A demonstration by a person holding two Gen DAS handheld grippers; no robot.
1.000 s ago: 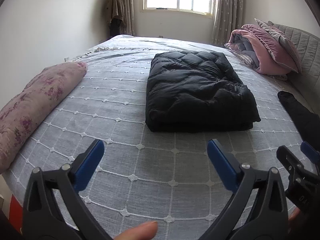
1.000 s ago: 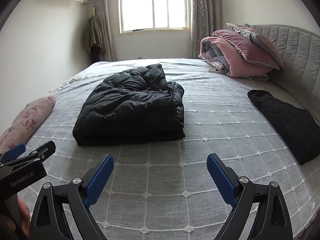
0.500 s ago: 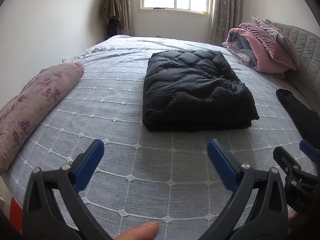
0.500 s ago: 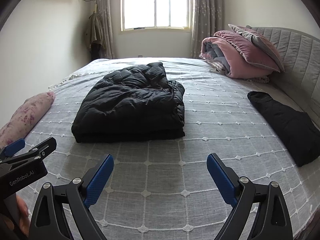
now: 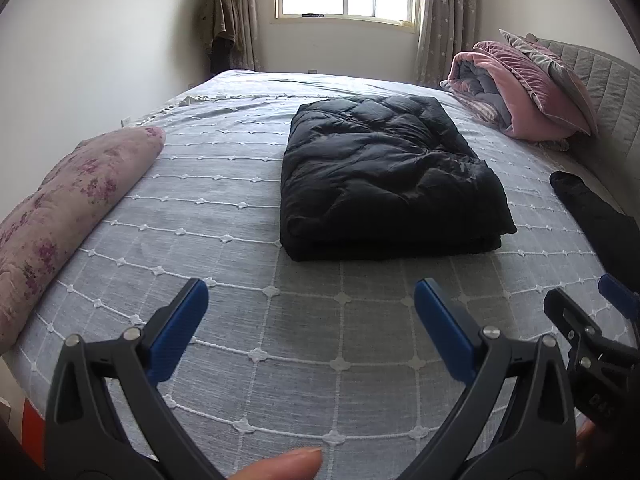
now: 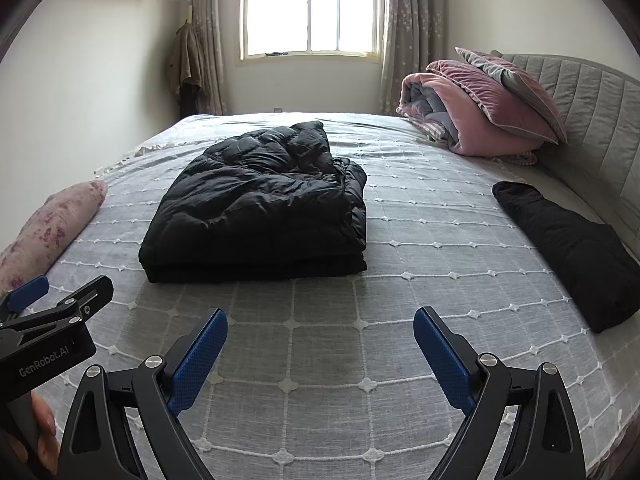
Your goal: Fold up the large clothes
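A: Start at the jaws. What have they got?

B: Nothing. The left gripper (image 5: 311, 312) stands wide open with only the bedspread showing between its blue pads, and the right gripper (image 6: 320, 340) is just as wide and just as empty. Both hang over the near edge of the bed (image 6: 320, 380), side by side, and each shows at the edge of the other's view.

A: And the coat?

B: The black padded jacket (image 5: 384, 176) lies in the middle of the bed, apart from both grippers, folded into a thick rectangle with stacked layers along its near edge. I'd judge that piece done.

A: Anything left?

B: Near the right edge, by the headboard (image 6: 592, 120), lies a second dark garment (image 6: 568, 248). It looks like a loose bundle or roll; I can't tell whether it is folded. If it isn't, that is what remains.

A: What else is on the bed?

B: A flowered pillow (image 5: 68, 208) along the left edge, and a pink quilt (image 6: 472, 120) rolled up at the far right corner with a cushion (image 6: 516, 80) on it.

A: Any change from a second ago?

B: Little. The jaws are open as wide as they were. In the left view the jacket sits a shade lower and left, so that gripper has shifted slightly. Nothing on the bed has moved.
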